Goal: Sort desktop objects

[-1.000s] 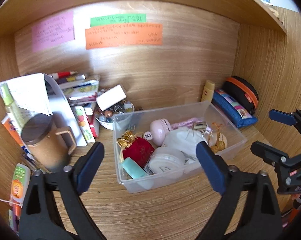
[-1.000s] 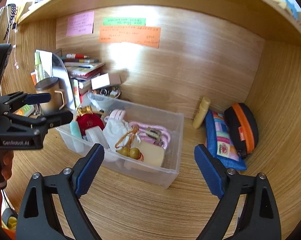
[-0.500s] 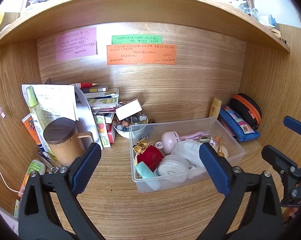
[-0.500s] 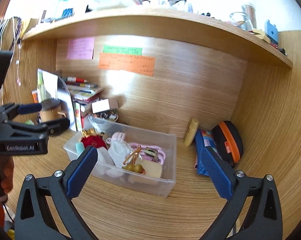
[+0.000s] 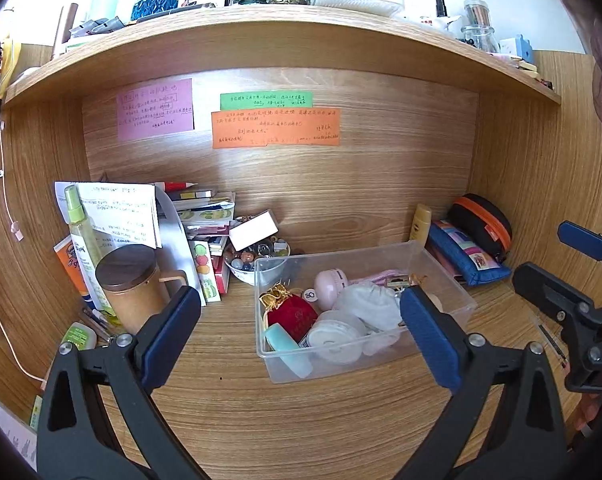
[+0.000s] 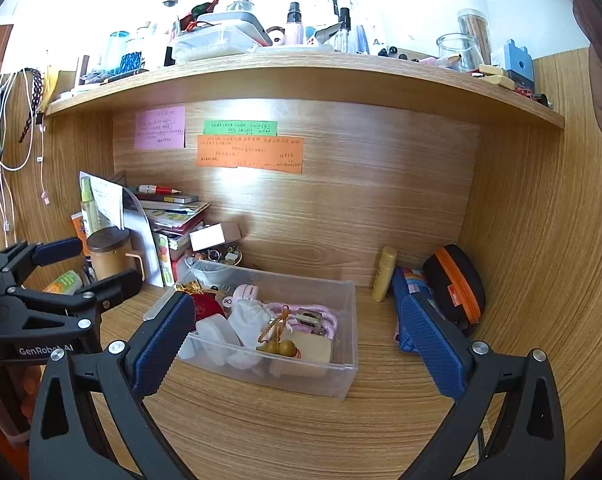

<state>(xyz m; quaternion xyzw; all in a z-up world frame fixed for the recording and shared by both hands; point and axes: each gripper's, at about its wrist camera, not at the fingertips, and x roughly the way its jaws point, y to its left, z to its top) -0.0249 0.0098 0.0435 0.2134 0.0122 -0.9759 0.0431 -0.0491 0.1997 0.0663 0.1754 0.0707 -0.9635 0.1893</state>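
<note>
While both grippers hang back over the near part of the wooden desk, nothing is actually being held: the left gripper has its jaws spread wide with only air between the blue pads, and the right gripper is just as wide and just as empty

The stuff to sort mostly sits in the clear plastic bin in the middle of the desk. It's crammed: a red velvet pouch with a gold tie, a pink round gadget, a white cloth bag, a round white container, a teal tube leaning at the near left corner, plus a pink cord and a little gourd charm visible in the right view. Far right against the wall: a yellow tube, a blue pouch and a black case with orange zipper. Far left is a brown lidded mug in front of a leaning stack of books and papers

What I'd worry about: that bin looks light and slippery, so reaching in at an angle could shove it along the desk instead of grabbing anything. The cord and charm look tangled enough to drag neighbours out with them. And the left pile looks ready to topple if the mug gets bumped
</note>
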